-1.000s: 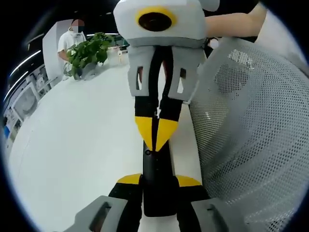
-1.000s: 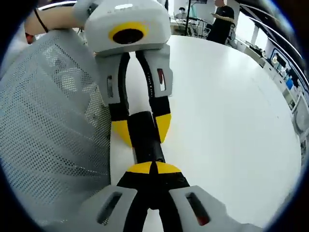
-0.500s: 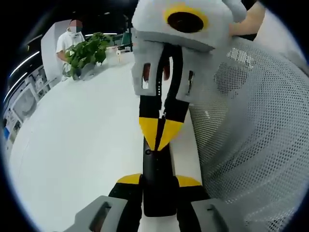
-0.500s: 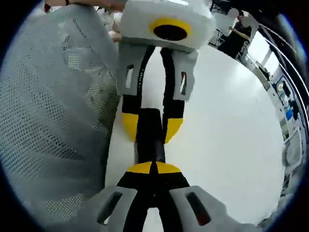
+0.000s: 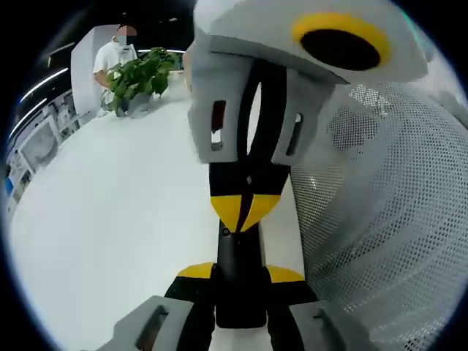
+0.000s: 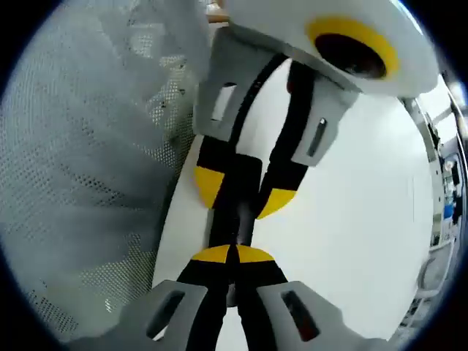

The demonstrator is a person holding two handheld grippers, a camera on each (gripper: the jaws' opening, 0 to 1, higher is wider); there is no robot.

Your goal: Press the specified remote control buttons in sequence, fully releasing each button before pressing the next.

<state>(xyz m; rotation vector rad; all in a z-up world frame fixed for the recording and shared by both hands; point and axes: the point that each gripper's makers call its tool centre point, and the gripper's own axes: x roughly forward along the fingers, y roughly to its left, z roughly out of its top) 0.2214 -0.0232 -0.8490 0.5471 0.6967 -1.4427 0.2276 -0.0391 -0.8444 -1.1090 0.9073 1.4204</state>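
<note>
left hand-held gripper (image 5: 240,274): clamps black remote (image 5: 240,281) | right hand-held gripper (image 6: 232,254): closed (tips on remote) | white table (image 5: 110,219)

no readable text, no labels, no numbers

Right tool (image 5: 245,212) now closer along remote (image 5: 238,281).

Smooth white counter (image 5: 110,219) carries a leafy green potted plant (image 5: 139,77) at its far edge, well beyond the left claw (image 5: 240,274), to its left.
</note>
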